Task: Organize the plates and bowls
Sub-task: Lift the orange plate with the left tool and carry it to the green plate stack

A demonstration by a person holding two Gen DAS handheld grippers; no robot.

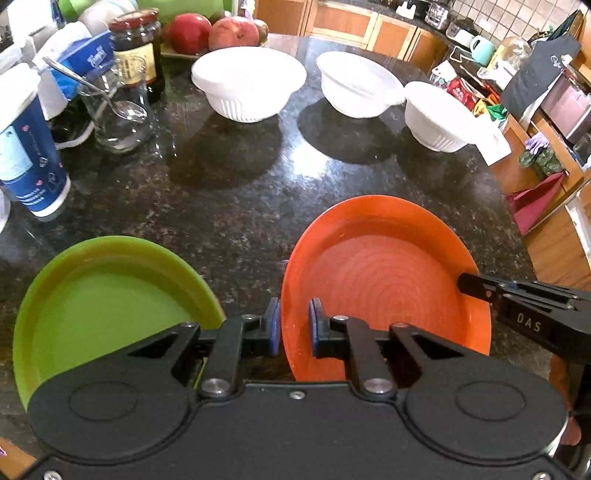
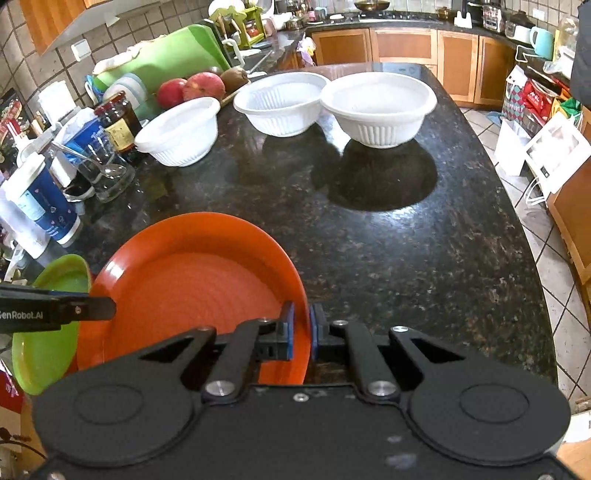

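Observation:
An orange plate [image 1: 384,288] [image 2: 192,280] is gripped from both sides over the dark granite counter [image 1: 236,206]. My left gripper [image 1: 294,314] is shut on its left rim. My right gripper [image 2: 302,317] is shut on its right rim, and its finger [image 1: 476,286] reaches in from the right in the left wrist view. The left gripper's finger [image 2: 99,308] shows at the left of the right wrist view. A green plate [image 1: 103,306] [image 2: 40,354] lies just left of the orange one. Three white ribbed bowls [image 1: 249,83] [image 1: 360,85] [image 1: 439,114] stand in a row at the back.
Along the counter's left side stand a blue paper cup [image 1: 26,147], a glass with a spoon [image 1: 118,110], a dark jar [image 1: 138,51] and red fruit [image 1: 192,31]. The counter's curved edge [image 2: 532,258] drops to a tiled floor on the right.

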